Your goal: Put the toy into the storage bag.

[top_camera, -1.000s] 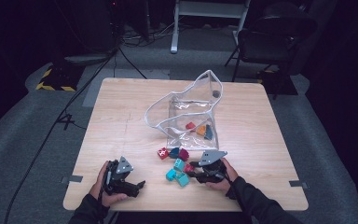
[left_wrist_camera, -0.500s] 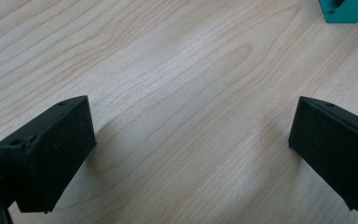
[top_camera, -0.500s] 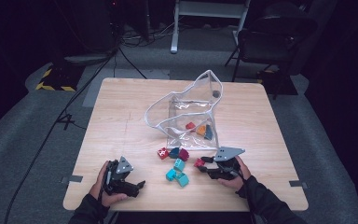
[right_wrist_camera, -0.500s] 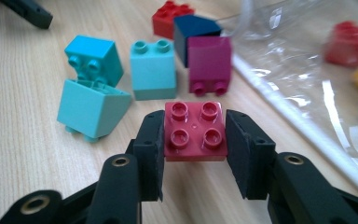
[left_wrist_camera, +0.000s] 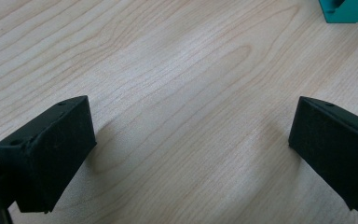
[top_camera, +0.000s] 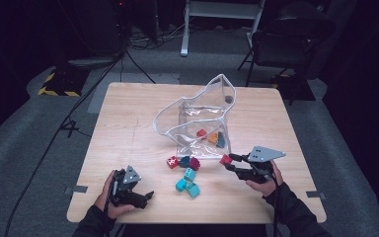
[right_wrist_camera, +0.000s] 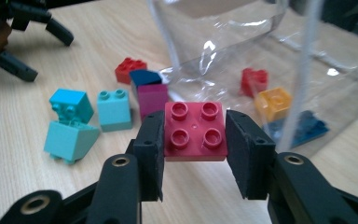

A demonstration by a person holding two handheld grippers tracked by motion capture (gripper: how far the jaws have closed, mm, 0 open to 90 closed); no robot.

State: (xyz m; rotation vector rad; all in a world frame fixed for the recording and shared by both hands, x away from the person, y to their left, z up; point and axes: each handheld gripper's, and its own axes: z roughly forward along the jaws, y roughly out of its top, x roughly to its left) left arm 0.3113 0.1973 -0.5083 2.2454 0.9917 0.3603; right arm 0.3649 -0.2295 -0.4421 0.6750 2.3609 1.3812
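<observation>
— Looking across the table (top_camera: pixel 128 123), where's the pink brick (right_wrist_camera: pixel 195 131)?

— Clamped between the right gripper (right_wrist_camera: pixel 195 154)'s two pads, studs up, lifted just off the wood.

— And around it?

— Clear bag (top_camera: pixel 202 118) close ahead, its wall between the brick and three bricks inside. Loose bricks (top_camera: pixel 185 173) lie left. Left gripper (left_wrist_camera: pixel 191 154) rests near the table's front edge, jaws wide, holding nothing.

Wooden table (top_camera: pixel 128 128) bears clear bag (top_camera: pixel 202 118) and perhaps six loose bricks (top_camera: pixel 187 174).
</observation>
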